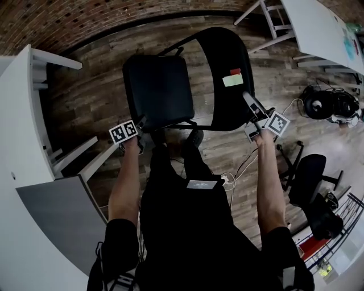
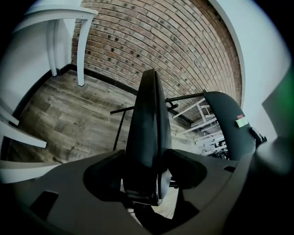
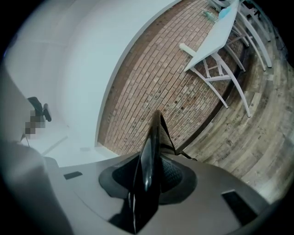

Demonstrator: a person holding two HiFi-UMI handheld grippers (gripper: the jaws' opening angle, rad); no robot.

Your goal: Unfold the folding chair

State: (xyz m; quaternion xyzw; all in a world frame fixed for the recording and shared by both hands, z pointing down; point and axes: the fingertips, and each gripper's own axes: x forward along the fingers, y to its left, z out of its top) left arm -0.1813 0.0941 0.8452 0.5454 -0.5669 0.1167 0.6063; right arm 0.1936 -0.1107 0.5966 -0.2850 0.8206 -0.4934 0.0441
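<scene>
Wood-plank floor [image 1: 96,102], black folding chair [image 1: 159,85] standing on it; white cable [image 1: 245,163], dark gear [image 1: 319,105] lying at right

Colours on record
Folding chair [image 1: 159,91] black, labels [image 1: 233,79] red and pale green; marker cubes [image 1: 123,132] black-and-white squares; floor [image 1: 91,85] brown wood-grain; wall [image 1: 68,17] red brick; tables [image 1: 318,28] white.

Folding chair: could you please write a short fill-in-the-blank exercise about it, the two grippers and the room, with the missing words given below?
1. The left gripper closes on the ____ of the folding chair.
2. The right gripper closes on the thin edge of the chair's ____.
3. The wall behind the chair is built of ____.
4. The floor under the chair is made of ____ planks.

Missing words: seat; backrest; brick; wood.
</scene>
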